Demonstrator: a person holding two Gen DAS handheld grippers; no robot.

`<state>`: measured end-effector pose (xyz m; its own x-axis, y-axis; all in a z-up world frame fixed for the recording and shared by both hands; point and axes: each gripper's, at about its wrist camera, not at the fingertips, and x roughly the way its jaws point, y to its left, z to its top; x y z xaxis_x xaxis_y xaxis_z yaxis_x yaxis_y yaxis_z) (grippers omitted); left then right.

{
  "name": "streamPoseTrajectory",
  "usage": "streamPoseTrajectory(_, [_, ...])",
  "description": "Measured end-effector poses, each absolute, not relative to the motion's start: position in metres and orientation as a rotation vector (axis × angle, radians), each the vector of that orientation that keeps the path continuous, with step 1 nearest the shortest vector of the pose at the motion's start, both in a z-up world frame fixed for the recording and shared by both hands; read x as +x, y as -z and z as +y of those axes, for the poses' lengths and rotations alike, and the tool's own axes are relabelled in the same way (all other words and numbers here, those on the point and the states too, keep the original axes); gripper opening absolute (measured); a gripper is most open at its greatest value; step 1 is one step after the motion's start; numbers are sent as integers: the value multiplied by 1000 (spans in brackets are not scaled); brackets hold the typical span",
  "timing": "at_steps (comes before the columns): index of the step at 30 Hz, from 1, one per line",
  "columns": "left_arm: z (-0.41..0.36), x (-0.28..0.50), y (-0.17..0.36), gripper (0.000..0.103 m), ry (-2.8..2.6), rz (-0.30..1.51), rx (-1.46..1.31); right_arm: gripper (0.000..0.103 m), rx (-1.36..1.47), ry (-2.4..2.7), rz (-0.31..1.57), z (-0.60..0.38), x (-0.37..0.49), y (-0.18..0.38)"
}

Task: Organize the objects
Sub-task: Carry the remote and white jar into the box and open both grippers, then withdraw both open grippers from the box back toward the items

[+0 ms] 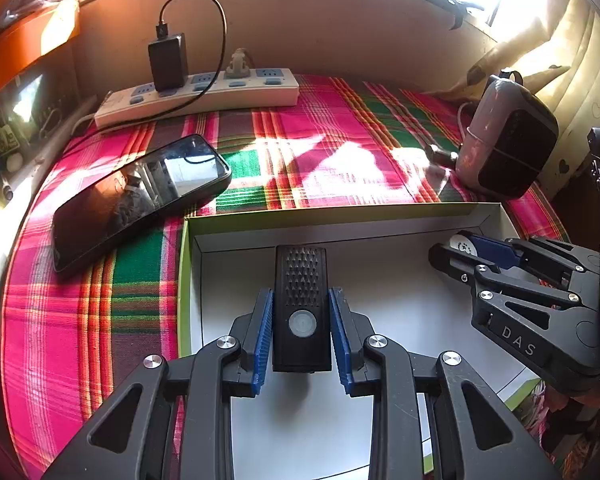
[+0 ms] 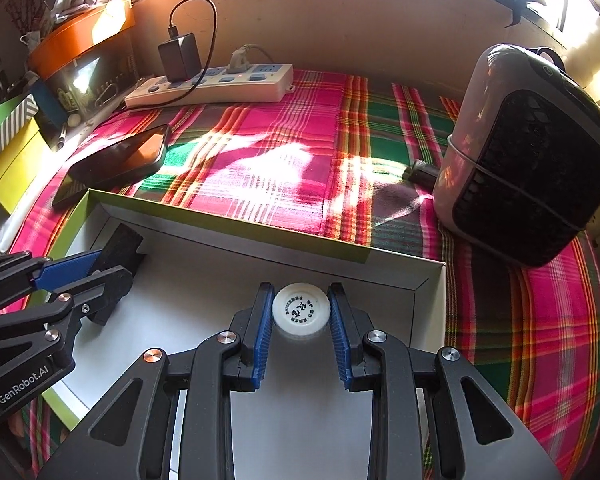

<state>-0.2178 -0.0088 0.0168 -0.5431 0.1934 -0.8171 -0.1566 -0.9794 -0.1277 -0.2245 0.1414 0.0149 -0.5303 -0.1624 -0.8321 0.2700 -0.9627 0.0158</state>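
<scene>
left tool levelled over white shallow cardboard box, clamped on black rectangular plastic device | right tool clamped on white round ridged cap, at 2 o'clock | "DAS", "GenRobot.AI" read

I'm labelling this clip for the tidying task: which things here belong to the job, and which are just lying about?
In the job:
- black device, in the left gripper
- white cap, in the right gripper
- white box, under both

Lying about:
- phone
- power strip with charger
- small heater
- plaid cloth
</scene>
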Motion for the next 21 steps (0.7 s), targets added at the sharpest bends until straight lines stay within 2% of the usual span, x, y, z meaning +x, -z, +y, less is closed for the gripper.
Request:
streamPoseTrajectory(6, [-9,-218,-16,26,-2600,-67,-1383,29,1371,2549,156,142,-224,-15])
streamPoseTrajectory(9, [-10,-216,-17,29,-2614,-59,-1373,35,1367,2542,143,142,-222,-16])
streamPoseTrajectory(11, [-9,-215,-19,31,-2620,-55,-1362,45,1362,2547,139,142,-220,-17])
streamPoseTrajectory(18, [-9,-206,-25,37,-2623,-52,-1340,47,1338,2573,118,145,-213,-25])
streamPoseTrajectory(21, [-7,-198,-30,38,-2641,-32,-1319,51,1315,2583,112,146,-206,-31])
